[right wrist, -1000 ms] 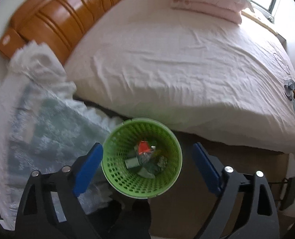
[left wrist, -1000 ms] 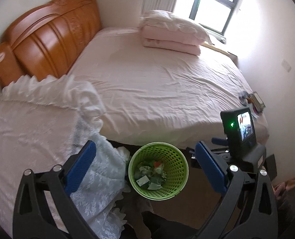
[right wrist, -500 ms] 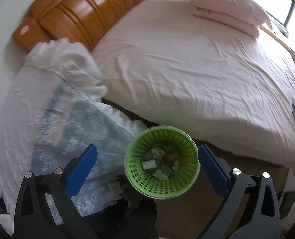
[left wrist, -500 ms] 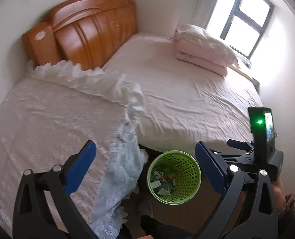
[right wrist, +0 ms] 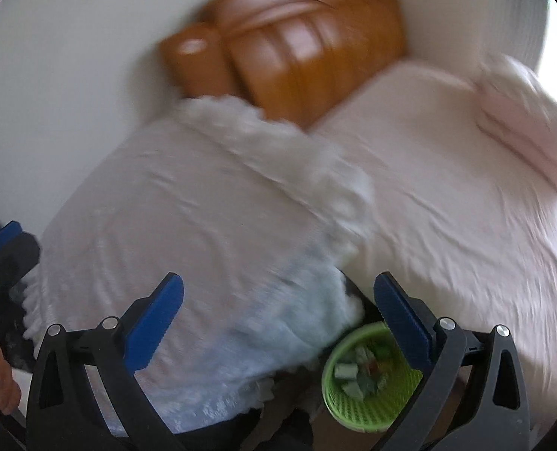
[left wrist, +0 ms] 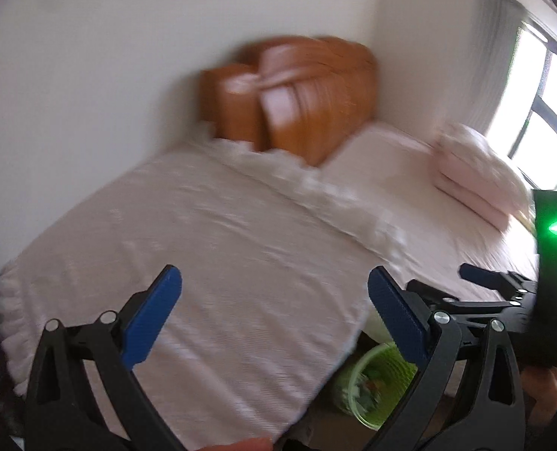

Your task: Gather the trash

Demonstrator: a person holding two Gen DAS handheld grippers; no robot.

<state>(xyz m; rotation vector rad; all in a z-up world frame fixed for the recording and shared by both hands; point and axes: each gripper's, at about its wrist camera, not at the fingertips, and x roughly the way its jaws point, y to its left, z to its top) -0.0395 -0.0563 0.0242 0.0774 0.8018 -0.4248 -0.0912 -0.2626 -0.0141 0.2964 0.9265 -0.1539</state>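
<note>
A green mesh trash basket [right wrist: 365,387] holding several scraps stands on the floor between the white-covered surface and the bed; it also shows in the left wrist view [left wrist: 372,387], partly behind a finger. My left gripper [left wrist: 274,315] is open and empty above the white lace cover. My right gripper [right wrist: 278,319] is open and empty, with the basket beside its right finger [right wrist: 402,327]. The right gripper's body [left wrist: 504,300] shows in the left wrist view; the left gripper [right wrist: 0,263] shows at the right wrist view's left edge. Both views are blurred.
A white lace cover [left wrist: 211,248] lies over a low surface on the left. A pink bed [right wrist: 459,195] with a wooden headboard [right wrist: 289,49] and folded pink bedding [left wrist: 477,173] fills the right. A window [left wrist: 534,112] is at far right.
Both grippers have lifted and swung left away from the basket, which has slid to the lower right of both views. Both stayed open and empty.
</note>
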